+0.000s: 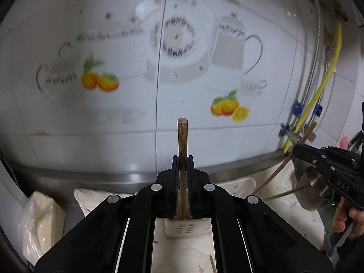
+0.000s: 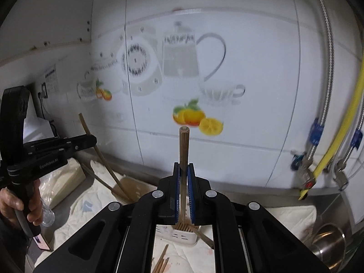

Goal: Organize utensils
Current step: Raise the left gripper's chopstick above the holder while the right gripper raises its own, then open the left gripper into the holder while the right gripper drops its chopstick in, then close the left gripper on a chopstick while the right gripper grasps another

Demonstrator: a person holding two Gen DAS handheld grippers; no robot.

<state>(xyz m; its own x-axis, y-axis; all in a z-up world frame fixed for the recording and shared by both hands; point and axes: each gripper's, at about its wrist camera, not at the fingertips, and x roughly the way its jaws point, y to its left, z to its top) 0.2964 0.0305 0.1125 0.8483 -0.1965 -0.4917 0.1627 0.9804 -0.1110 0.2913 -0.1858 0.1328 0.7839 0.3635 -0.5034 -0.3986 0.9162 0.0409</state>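
My left gripper (image 1: pixel 182 159) is shut on a brown wooden chopstick (image 1: pixel 182 138) that sticks out past its fingertips toward the tiled wall. My right gripper (image 2: pixel 183 166) is likewise shut on a second chopstick (image 2: pixel 183 147). Below each gripper, between its arms, stands a white slotted utensil holder (image 1: pixel 182 228) (image 2: pixel 179 235) on a pale cloth. Loose chopsticks (image 2: pixel 161 261) lie on the cloth in front of it. In the left wrist view the right gripper (image 1: pixel 295 151) shows at the right, held by a hand. In the right wrist view the left gripper (image 2: pixel 94 140) shows at the left.
A steel pot (image 1: pixel 316 188) (image 2: pixel 329 243) stands at the right, below a yellow hose (image 2: pixel 341 125) and braided pipes with valves. A plastic-wrapped white pack (image 1: pixel 41 218) lies at the left. A steel counter edge (image 1: pixel 113 177) runs under the decorated wall tiles.
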